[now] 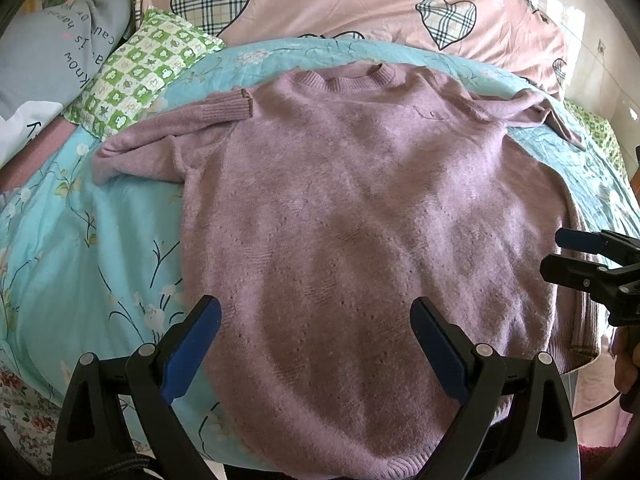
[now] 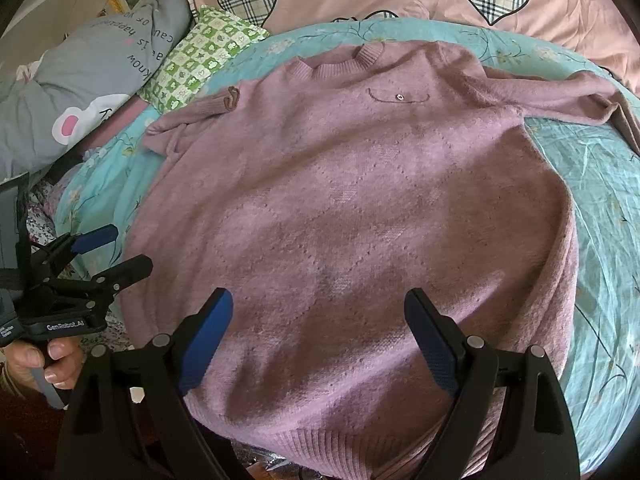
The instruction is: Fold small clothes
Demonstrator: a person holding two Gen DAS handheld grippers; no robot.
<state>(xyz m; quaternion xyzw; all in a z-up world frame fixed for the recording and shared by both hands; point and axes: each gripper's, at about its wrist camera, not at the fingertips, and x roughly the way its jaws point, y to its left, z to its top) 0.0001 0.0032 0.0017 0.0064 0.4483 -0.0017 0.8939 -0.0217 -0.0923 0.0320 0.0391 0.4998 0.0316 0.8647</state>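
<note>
A mauve knit sweater (image 1: 360, 200) lies flat and face up on the bed, collar at the far side, hem toward me. It also shows in the right wrist view (image 2: 352, 208). Its left sleeve (image 1: 168, 132) is bent back so the cuff rests on the shoulder; the right sleeve (image 1: 532, 112) stretches out to the right. My left gripper (image 1: 316, 320) is open and empty, hovering over the lower left of the sweater. My right gripper (image 2: 320, 316) is open and empty over the lower middle. Each gripper shows in the other's view, the right (image 1: 568, 252) and the left (image 2: 116, 248).
The sweater lies on a turquoise floral bedsheet (image 1: 80, 248). A green checkered pillow (image 1: 144, 68), a grey printed pillow (image 1: 52, 52) and a pink quilt with plaid hearts (image 1: 340, 4) lie at the far side. The bed edge is just below the hem.
</note>
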